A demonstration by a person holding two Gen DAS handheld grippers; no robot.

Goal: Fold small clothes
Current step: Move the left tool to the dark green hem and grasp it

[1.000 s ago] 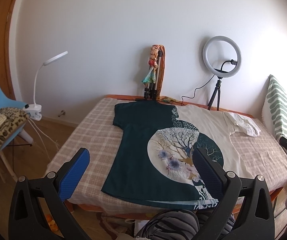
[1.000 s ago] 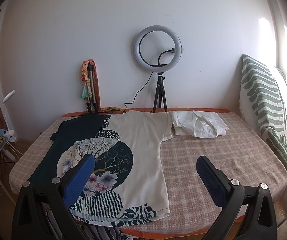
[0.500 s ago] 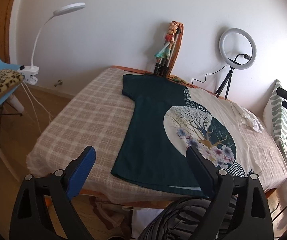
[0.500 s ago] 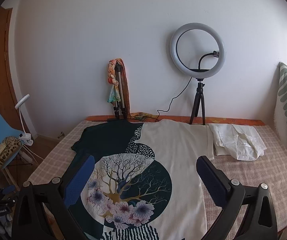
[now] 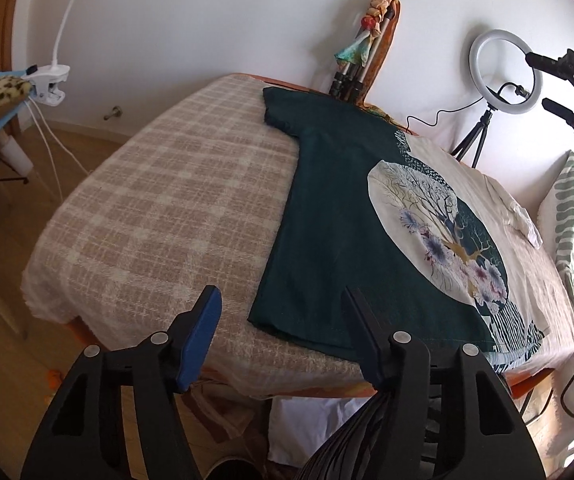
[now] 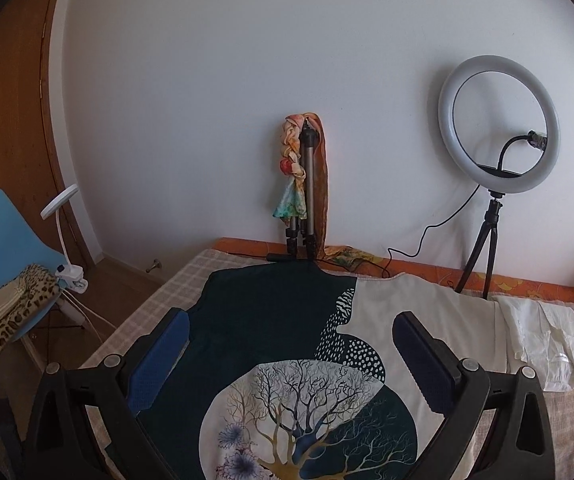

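A T-shirt (image 5: 339, 216), dark green on one half and cream on the other with a round tree print, lies flat on the checked bed cover (image 5: 159, 208). My left gripper (image 5: 281, 304) is open and empty, just above the shirt's near dark hem corner. My right gripper (image 6: 289, 328) is open and empty, held above the middle of the shirt (image 6: 271, 320), facing the wall. It also shows at the right edge of the left wrist view (image 5: 563, 88). A folded white garment (image 6: 543, 340) lies beyond the shirt's cream sleeve.
A ring light on a tripod (image 6: 499, 128) and a folded tripod with a scarf (image 6: 303, 184) stand at the wall. A blue chair with leopard cloth (image 6: 7, 264) and a white clip lamp (image 6: 61, 208) stand left of the bed. A green-striped pillow (image 5: 567, 232) lies at the right.
My left gripper has moved left and down towards the shirt's near dark corner. My right gripper has moved left and forward over the shirt's middle. Both stayed open.
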